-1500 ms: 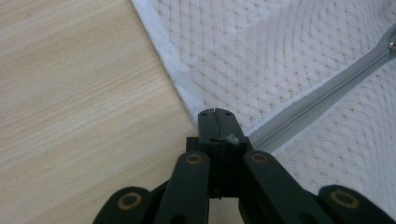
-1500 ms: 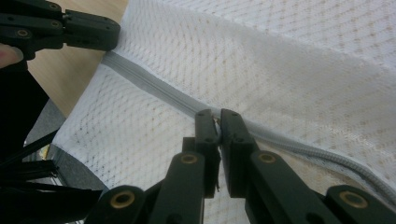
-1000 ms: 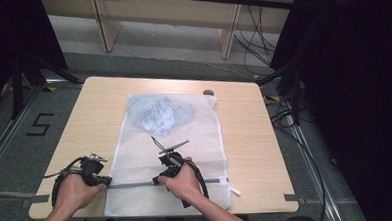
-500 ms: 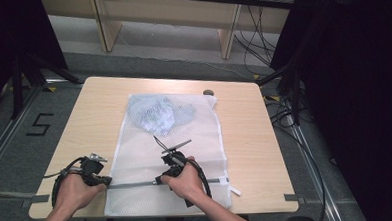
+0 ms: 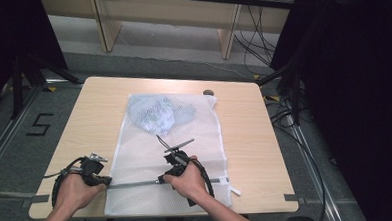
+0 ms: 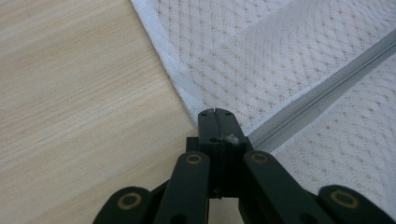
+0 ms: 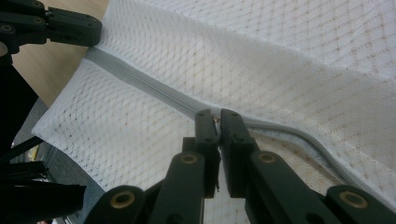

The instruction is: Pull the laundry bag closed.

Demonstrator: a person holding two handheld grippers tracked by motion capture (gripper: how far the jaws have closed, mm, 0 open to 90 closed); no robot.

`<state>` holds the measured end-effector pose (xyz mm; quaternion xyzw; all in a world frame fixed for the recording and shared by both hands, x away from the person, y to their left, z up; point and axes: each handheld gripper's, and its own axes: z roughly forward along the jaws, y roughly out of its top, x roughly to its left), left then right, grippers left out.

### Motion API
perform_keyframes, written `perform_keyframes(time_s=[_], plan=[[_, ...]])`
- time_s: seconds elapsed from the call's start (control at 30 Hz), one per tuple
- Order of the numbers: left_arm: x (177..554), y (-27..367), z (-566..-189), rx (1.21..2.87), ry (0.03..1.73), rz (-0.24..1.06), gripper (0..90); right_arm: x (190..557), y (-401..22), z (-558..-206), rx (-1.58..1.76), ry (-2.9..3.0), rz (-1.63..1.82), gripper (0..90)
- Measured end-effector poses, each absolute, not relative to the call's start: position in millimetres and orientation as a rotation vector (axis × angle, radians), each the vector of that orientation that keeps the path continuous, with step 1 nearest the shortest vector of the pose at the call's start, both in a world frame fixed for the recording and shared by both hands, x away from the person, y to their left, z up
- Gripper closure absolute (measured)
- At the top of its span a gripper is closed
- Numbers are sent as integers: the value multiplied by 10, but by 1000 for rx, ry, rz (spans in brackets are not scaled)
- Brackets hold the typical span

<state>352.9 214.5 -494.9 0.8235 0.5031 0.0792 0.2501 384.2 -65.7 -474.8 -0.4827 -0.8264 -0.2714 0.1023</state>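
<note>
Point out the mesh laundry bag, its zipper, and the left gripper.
mesh laundry bag (image 5: 195, 140), high view, on its bare white mesh middle.
zipper (image 7: 140, 84), right gripper view, on the grey zipper tape.
left gripper (image 6: 215, 114), left gripper view, at the tips of its closed fingers.

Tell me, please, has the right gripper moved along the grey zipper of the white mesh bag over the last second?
Yes. The right gripper has slid a little rightward along the zipper, away from the left gripper holding the bag's edge.

I see my left gripper (image 5: 105, 180) lower left, jaws pressed together, and my right gripper (image 5: 162, 179) lower centre, nearly closed.
</note>
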Motion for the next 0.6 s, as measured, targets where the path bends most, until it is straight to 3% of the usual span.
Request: perform_keyframes(time_s=[0.6], plan=[[3527, 2139, -4953, 2233, 1378, 226, 900, 3838, -694, -4760, -1462, -2423, -792, 870]])
